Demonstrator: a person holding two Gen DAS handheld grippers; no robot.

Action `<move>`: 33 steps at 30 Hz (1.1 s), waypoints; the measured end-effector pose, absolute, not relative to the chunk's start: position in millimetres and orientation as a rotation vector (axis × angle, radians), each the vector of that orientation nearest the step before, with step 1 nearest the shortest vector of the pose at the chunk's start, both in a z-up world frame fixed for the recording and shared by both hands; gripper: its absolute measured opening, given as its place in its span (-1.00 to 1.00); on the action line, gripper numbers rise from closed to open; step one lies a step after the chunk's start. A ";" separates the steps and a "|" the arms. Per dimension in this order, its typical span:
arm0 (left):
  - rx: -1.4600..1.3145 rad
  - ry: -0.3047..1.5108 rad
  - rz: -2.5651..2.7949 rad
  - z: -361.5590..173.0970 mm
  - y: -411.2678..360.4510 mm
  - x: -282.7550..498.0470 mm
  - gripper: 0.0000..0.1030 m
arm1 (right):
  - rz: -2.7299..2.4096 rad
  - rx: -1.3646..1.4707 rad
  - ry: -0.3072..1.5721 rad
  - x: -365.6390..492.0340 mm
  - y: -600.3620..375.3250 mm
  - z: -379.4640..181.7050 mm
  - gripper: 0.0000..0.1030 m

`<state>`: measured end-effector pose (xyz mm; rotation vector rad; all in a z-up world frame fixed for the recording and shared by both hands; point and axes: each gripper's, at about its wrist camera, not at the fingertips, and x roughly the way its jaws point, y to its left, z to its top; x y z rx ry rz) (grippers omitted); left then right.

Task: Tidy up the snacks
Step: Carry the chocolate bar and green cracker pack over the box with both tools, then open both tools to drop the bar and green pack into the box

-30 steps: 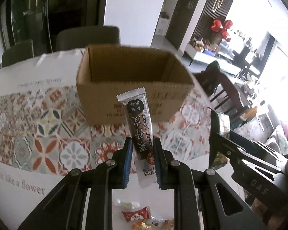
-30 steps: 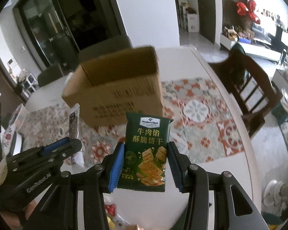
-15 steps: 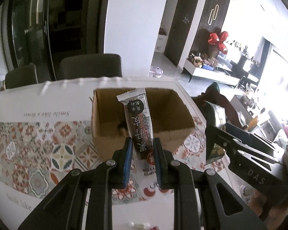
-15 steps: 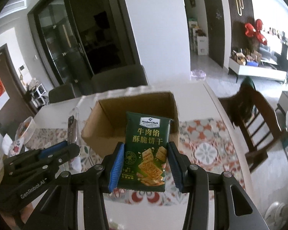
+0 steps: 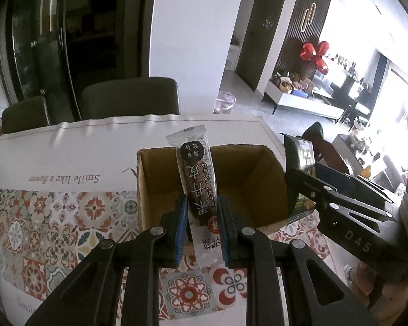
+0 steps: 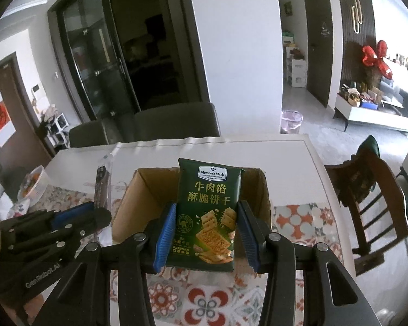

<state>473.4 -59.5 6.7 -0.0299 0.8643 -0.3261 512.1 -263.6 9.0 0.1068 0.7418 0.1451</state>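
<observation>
My left gripper pinches a long dark snack bar near its lower end — the bar stands upright, its top over the open box. My right gripper clamps a green cracker pack by its sides, upright too, in front of the same box (the box looks empty from both views). The box sits on the patterned tablecloth; from the left camera the right gripper shows just beside the box's right wall — pack in its pads
</observation>
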 end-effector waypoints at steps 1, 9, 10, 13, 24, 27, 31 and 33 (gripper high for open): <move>-0.027 0.876 -0.327 2.7 -60.4 478.9 -0.57 | 0.147 0.107 0.748 516.4 -263.4 6.7 -0.10; -0.029 0.955 -0.340 -25.8 -69.1 513.1 -0.57 | 0.156 0.116 0.819 553.4 -267.9 -19.9 -0.10; -0.030 0.962 -0.338 -29.6 -69.7 516.7 -0.57 | 0.153 0.116 0.829 557.1 -269.7 -24.7 -0.10; -0.036 0.981 -0.329 -37.9 -71.0 526.2 -0.55 | 0.148 0.114 0.848 565.3 -271.8 -34.2 -0.09; -0.009 0.958 -0.277 -32.8 -65.6 517.3 0.00 | 0.084 0.115 0.860 561.4 -278.9 -41.5 0.23; 0.014 0.923 -0.254 -21.0 -63.2 503.8 0.15 | 0.067 0.092 0.840 552.4 -279.0 -33.4 0.23; 0.015 0.888 -0.262 -3.2 -60.4 478.2 0.16 | 0.071 0.103 0.813 530.1 -279.0 -18.1 0.23; 0.001 0.877 -0.280 5.2 -58.6 467.5 0.19 | 0.074 0.111 0.803 519.2 -279.6 -10.7 0.23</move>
